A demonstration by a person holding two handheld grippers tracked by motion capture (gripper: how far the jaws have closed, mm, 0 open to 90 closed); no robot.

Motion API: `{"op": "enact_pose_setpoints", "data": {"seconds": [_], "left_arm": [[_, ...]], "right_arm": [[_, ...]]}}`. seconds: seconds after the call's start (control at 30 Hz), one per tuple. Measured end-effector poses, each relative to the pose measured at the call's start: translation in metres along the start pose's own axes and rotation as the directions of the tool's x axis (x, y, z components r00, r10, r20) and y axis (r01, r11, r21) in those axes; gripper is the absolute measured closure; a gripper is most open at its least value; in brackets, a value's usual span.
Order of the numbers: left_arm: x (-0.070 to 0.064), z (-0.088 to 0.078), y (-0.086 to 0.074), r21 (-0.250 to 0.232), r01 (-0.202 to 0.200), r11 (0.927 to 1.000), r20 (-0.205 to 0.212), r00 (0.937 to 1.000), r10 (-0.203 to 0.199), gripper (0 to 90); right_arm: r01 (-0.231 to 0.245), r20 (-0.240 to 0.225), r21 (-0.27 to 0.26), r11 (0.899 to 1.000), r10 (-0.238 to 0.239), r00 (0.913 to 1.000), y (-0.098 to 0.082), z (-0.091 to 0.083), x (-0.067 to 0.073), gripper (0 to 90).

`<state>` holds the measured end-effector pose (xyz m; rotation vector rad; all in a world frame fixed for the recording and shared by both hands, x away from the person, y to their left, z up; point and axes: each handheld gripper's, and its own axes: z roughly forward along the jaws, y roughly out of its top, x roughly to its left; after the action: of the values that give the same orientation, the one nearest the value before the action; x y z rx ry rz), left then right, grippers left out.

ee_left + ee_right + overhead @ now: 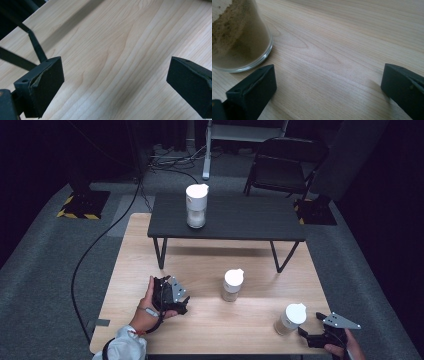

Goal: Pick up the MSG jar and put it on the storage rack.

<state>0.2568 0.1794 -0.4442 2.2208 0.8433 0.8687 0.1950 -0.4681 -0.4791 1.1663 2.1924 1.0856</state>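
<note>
Three white-lidded jars are seen from the high view: one [196,206] stands on a low dark table [240,217] set at the far end of the wooden bench [210,320], one [232,285] stands near the middle of the bench, and one [290,319] stands near its front right corner. The left hand-held gripper [170,296] is held in the left hand [145,312] over the bench, well to the left of the middle jar; in the left gripper view its jaws are spread wide with bare wood between them — nothing is gripped — and a black leg [37,47] of the dark table is seen beyond. The right hand-held gripper [320,335] is held low at the front right edge, just beside the near jar. In the right gripper view its jaws are likewise wide apart and empty, and the glass base of that jar [239,37], holding brown powder, lies just beyond the view's left-hand jaw — not between the two.
</note>
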Motion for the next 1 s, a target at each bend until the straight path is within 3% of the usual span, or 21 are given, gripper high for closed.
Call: {"op": "enact_pose_setpoints", "data": {"seconds": [0.1,0.17,0.33,0.43,0.7,0.77,1.0], "left_arm": [[0.001,-0.001,-0.004,0.008,0.02,0.9998,-0.001,0.9998,-0.02,1.0],[0.006,-0.001,-0.007,0.015,0.057,0.9983,0.026,0.998,-0.057,1.0],[0.008,-0.004,-0.014,0.038,0.066,0.9971,0.029,0.9973,-0.067,1.0],[0.011,-0.007,-0.02,0.048,0.096,0.9942,0.035,0.9946,-0.098,1.0],[0.015,-0.008,-0.027,0.084,0.122,0.9889,0.054,0.9905,-0.127,1.1],[0.018,-0.008,-0.03,0.083,0.14,0.9866,0.067,0.987,-0.146,1.1],[0.035,-0.007,-0.041,0.09,0.215,0.9724,0.124,0.9663,-0.225,0.4]], "right_arm": [[0.0,0.0,0.0,1.0,0.0,1.0,0.0,0.0,0.0,0.0],[0.0,0.0,0.0,1.0,0.0,1.0,0.0,0.0,0.0,0.0],[0.0,0.0,0.0,1.0,0.0,1.0,0.0,0.0,0.0,0.0],[0.0,0.0,0.0,1.0,0.0,1.0,0.0,0.0,0.0,0.0],[0.0,0.0,0.0,1.0,0.0,1.0,0.0,0.0,0.0,0.0],[0.0,0.0,0.0,1.0,0.0,1.0,0.0,0.0,0.0,0.0],[0.0,0.0,0.0,1.0,0.0,1.0,0.0,0.0,0.0,0.0]]}}
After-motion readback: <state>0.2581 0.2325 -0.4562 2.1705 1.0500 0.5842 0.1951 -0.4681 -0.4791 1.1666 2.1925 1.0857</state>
